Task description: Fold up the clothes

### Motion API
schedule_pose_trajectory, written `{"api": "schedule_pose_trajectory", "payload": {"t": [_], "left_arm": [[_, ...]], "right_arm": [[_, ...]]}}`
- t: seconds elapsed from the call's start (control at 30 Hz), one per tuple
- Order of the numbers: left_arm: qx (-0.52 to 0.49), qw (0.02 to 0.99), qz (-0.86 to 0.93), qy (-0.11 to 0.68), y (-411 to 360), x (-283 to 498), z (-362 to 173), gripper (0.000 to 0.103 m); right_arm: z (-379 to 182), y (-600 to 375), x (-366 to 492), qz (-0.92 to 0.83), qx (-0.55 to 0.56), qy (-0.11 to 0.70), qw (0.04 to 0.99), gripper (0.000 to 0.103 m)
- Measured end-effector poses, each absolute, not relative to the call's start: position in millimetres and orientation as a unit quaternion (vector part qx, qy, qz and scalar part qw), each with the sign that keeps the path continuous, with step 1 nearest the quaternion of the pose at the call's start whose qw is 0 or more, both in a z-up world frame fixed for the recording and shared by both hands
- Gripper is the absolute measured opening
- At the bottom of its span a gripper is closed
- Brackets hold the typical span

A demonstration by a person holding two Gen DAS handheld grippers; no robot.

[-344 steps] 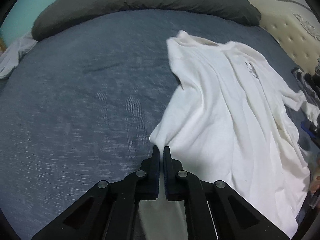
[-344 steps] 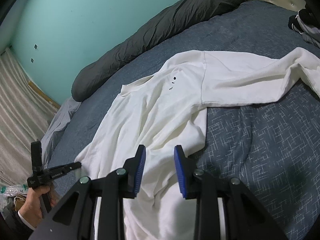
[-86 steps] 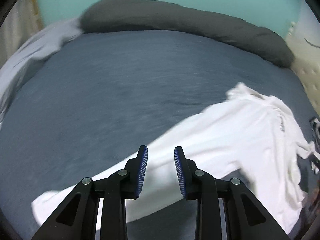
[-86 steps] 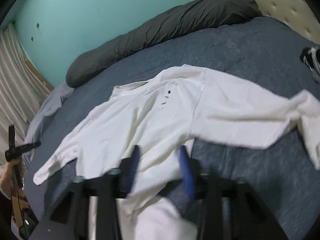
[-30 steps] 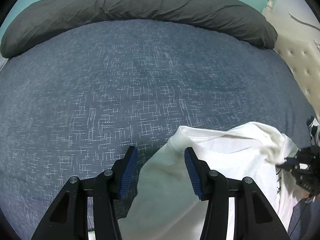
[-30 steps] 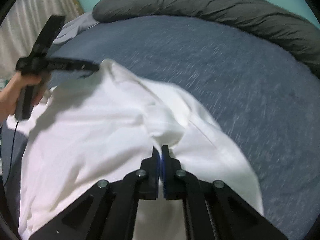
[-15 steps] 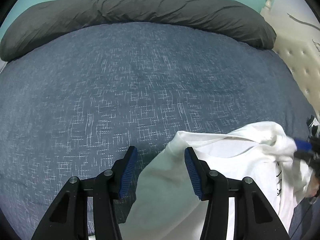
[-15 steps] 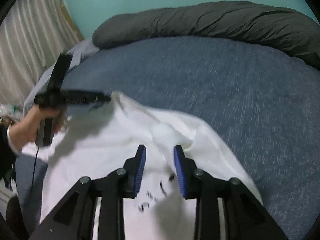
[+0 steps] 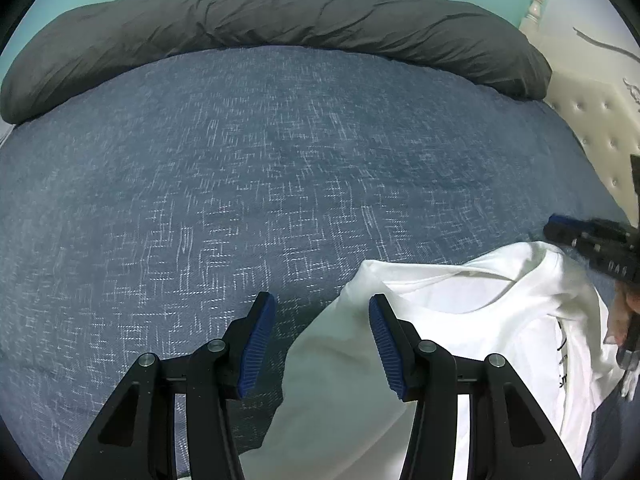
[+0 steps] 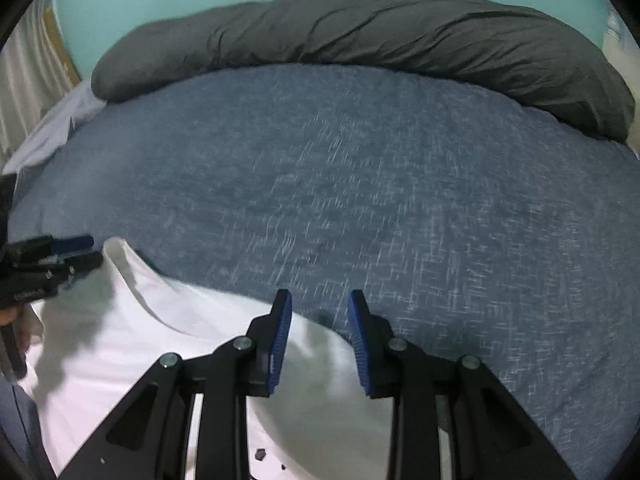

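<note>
A white shirt (image 9: 480,320) with small black print lies spread on the blue bed cover (image 9: 240,180), its neckline facing up. My left gripper (image 9: 320,316) stands open just over the shirt's near shoulder edge, with cloth below the right finger and nothing pinched. In the right wrist view the shirt (image 10: 140,340) fills the lower left. My right gripper (image 10: 319,306) is open above its far edge, with its pads clear of the cloth. Each gripper shows at the rim of the other's view: the right gripper (image 9: 558,230), and the left gripper (image 10: 91,251) beside the collar.
A long dark grey pillow (image 9: 280,16) runs along the far side of the bed below a teal wall. A tufted cream headboard (image 9: 600,128) stands at the right. A pale sheet (image 10: 60,128) and a curtain (image 10: 24,72) are at the left edge.
My right gripper was shut on a fold of the shirt, has opened, let it go and swung away to the right. The cloth has settled flat. The left gripper has stayed put.
</note>
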State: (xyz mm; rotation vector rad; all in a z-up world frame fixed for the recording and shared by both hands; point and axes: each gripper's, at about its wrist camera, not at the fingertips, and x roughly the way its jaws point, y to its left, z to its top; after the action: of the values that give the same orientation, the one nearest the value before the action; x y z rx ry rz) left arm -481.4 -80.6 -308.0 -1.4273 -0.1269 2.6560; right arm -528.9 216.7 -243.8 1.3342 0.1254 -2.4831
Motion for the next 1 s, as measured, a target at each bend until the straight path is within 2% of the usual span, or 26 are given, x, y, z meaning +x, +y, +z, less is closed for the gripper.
{"api": "schedule_pose_trajectory", "payload": {"t": [0.4,0.8,0.87,0.93,1.0], "left_arm": [[-0.475,0.063,0.876,-0.053,-84,-478,-313,0.054],[-0.478,0.075,0.874,-0.04,-73,-482,-315,0.054],[-0.479,0.076,0.873,-0.039,-72,-483,-316,0.054],[-0.48,0.076,0.873,-0.037,-72,-483,-318,0.054],[-0.481,0.077,0.873,-0.038,-72,-483,-319,0.054]], "right_arm": [[-260,194,-484,-0.848,0.464,0.116,0.229,0.029],[-284,185,-491,-0.839,0.487,0.151,0.189,0.028],[-286,187,-491,-0.839,0.488,0.152,0.187,0.023],[-287,189,-491,-0.842,0.485,0.155,0.18,0.012],[-286,191,-491,-0.846,0.479,0.154,0.176,0.008]]}}
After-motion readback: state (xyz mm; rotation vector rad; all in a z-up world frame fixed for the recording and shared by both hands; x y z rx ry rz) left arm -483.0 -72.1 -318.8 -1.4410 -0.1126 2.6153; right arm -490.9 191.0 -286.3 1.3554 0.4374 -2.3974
